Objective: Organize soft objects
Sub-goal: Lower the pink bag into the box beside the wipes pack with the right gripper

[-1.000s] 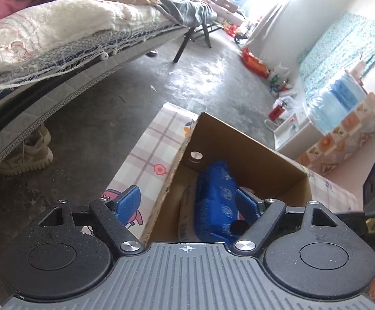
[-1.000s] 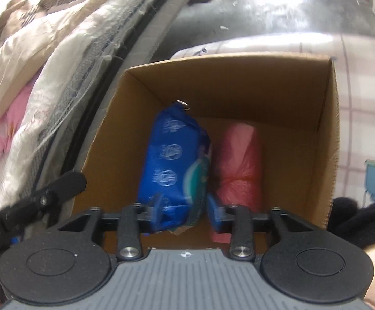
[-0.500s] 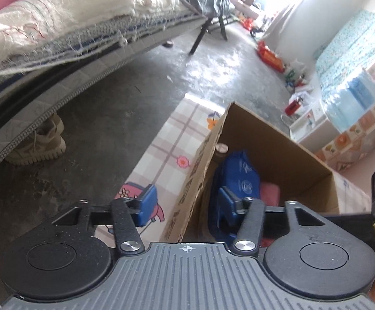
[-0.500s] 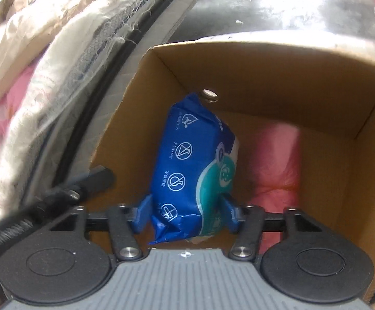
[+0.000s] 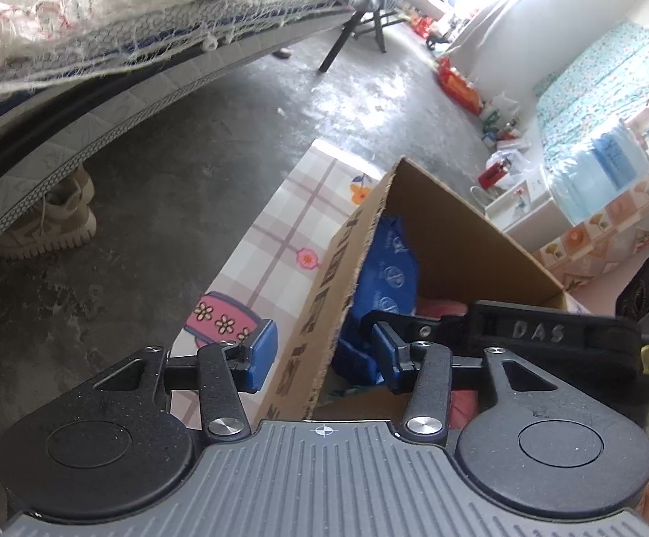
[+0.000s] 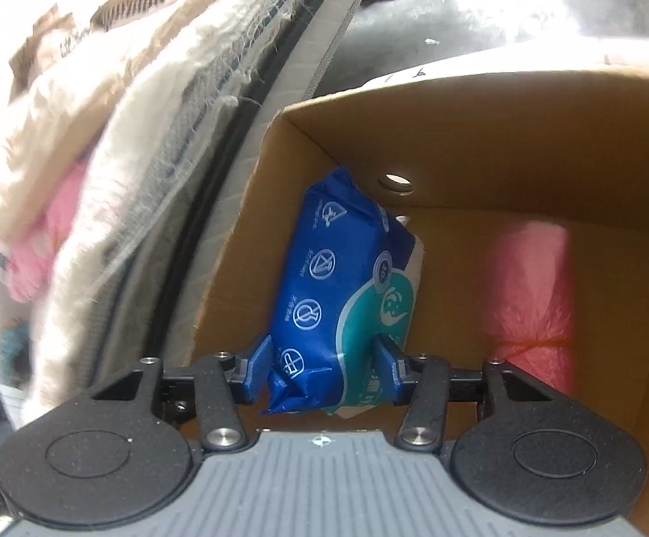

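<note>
An open cardboard box [image 6: 503, 134] holds a pink roll [image 6: 528, 295] at its right side. My right gripper [image 6: 320, 369] is shut on the lower end of a blue wipes pack [image 6: 338, 268], which stands tilted near the box's left wall, apart from the roll. In the left wrist view my left gripper [image 5: 324, 351] is open and straddles the box's near wall [image 5: 324, 313]. One of its fingers is outside the box and the other inside, beside the blue pack [image 5: 387, 268]. The pads are not pressing on the wall. The right gripper's black body [image 5: 539, 331] reaches in from the right.
The box stands on a checked, flower-printed sheet [image 5: 288, 223] on the concrete floor. A bed with a frayed mattress [image 5: 100, 44] runs along the left, with shoes [image 5: 47, 223] beneath it. Water bottles [image 5: 602, 165] and clutter line the far right wall.
My left gripper's jaws have narrowed and now straddle the box wall. The right gripper has carried the blue pack leftward, away from the pink roll and closer to the box's left wall.
</note>
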